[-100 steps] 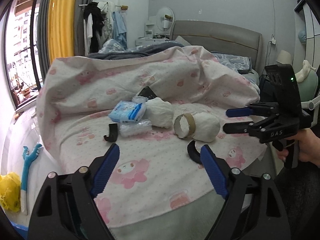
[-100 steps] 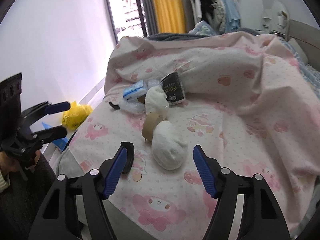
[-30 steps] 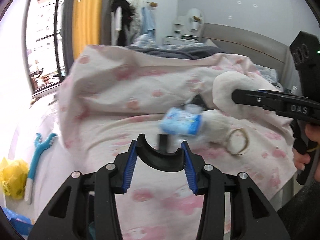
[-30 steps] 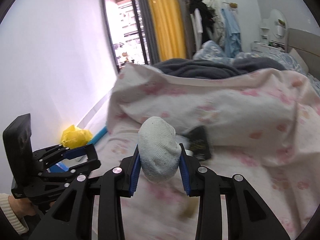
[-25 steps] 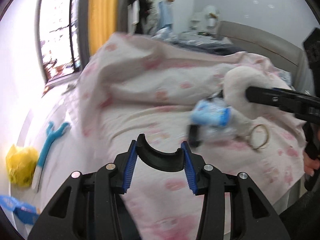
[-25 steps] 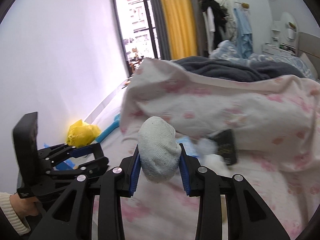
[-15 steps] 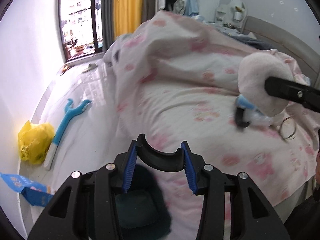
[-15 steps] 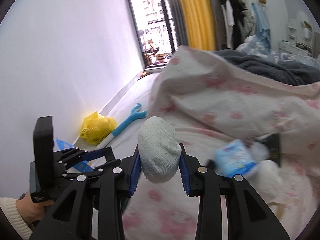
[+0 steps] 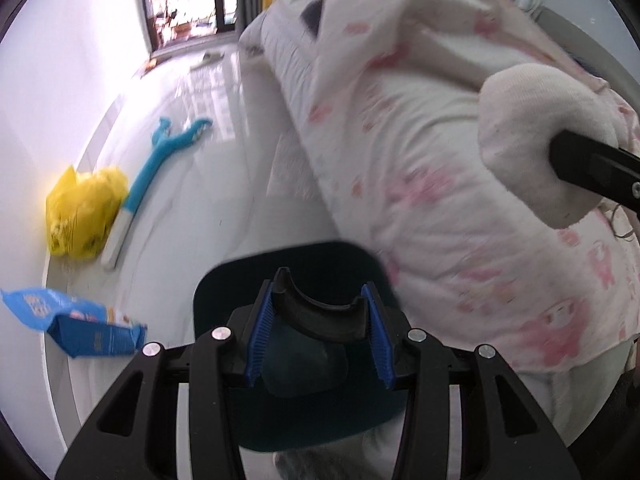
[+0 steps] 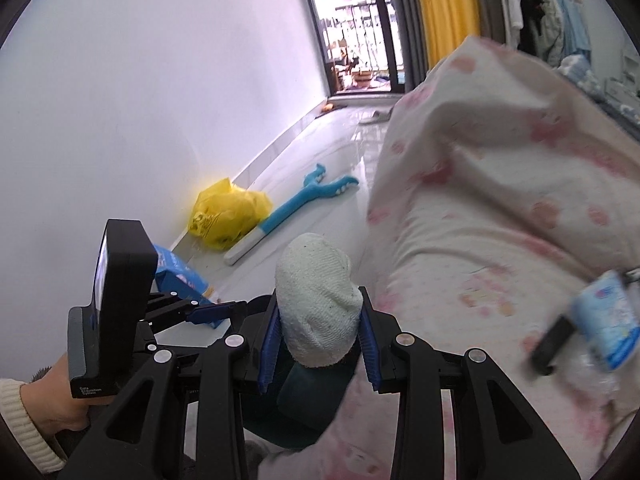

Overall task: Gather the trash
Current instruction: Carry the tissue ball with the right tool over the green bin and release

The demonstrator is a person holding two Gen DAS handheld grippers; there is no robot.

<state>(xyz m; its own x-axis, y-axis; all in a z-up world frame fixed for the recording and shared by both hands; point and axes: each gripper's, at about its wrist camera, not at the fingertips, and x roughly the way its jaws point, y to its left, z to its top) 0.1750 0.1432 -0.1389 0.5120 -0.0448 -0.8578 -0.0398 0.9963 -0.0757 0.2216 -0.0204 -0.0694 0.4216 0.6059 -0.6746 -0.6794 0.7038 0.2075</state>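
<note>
My left gripper [image 9: 318,320] is shut on a curved black plastic piece [image 9: 320,314] and holds it over a dark teal bin [image 9: 224,292] on the floor beside the bed. My right gripper [image 10: 318,340] is shut on a white cloth wad [image 10: 316,304], also above the bin [image 10: 308,400]. The wad shows at the right of the left wrist view [image 9: 532,128]. The left gripper shows in the right wrist view [image 10: 212,310].
A bed with a pink patterned quilt [image 9: 440,160] fills the right. A blue tissue pack [image 10: 604,316] and a black item [image 10: 552,340] lie on it. On the floor are a yellow bag [image 9: 80,212], a blue toy stick [image 9: 156,176] and a blue packet [image 9: 76,324].
Both grippers picked their items off the bed, then swung left and down from the bed to above the teal bin on the floor.
</note>
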